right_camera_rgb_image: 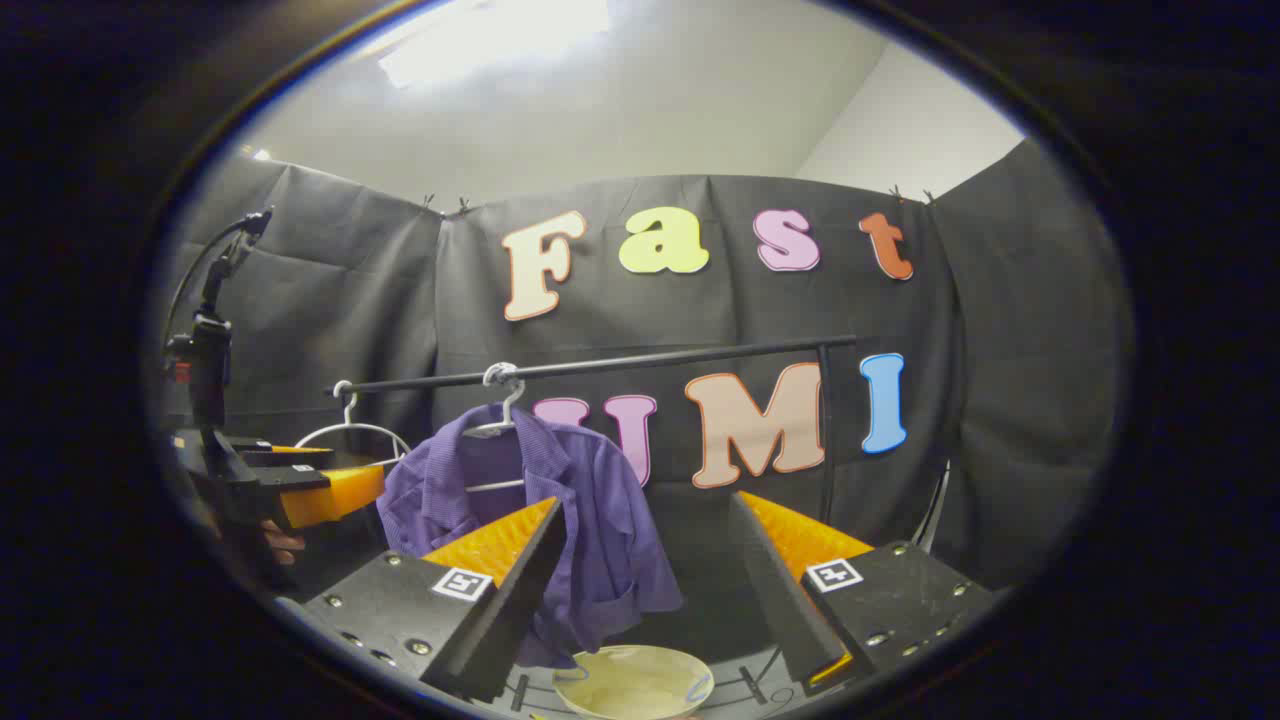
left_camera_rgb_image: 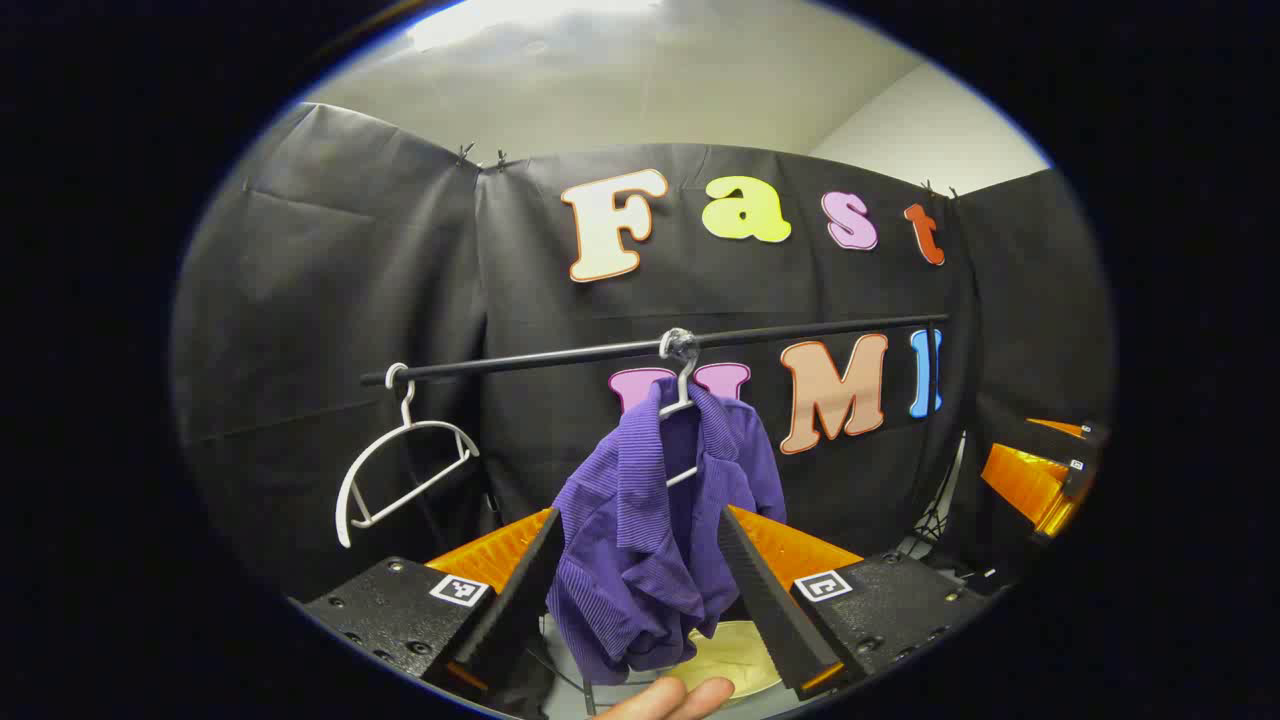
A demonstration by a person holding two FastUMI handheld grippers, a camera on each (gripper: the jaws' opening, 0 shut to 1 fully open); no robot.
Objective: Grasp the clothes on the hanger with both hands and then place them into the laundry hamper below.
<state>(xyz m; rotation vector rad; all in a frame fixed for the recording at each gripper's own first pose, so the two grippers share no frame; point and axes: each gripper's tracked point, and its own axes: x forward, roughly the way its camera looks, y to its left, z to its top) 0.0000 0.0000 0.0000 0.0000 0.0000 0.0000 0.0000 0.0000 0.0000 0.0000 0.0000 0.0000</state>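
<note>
Off to the left of the left gripper (left_camera_rgb_image: 635,585), an empty white hanger (left_camera_rgb_image: 400,470) hung on the black rail (left_camera_rgb_image: 640,350). Its fingers were spread wide with the purple shirt (left_camera_rgb_image: 650,530) dangling between them, though I couldn't tell if they touched it. Over on the right gripper (right_camera_rgb_image: 650,590), the fingers were wide open too, holding nothing, shirt just left of center, pale hamper (right_camera_rgb_image: 635,685) below.

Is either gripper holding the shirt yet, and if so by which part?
No. Both grippers, left and right, are open. The purple shirt hangs on its hanger, between the left fingers but ungripped.
</note>
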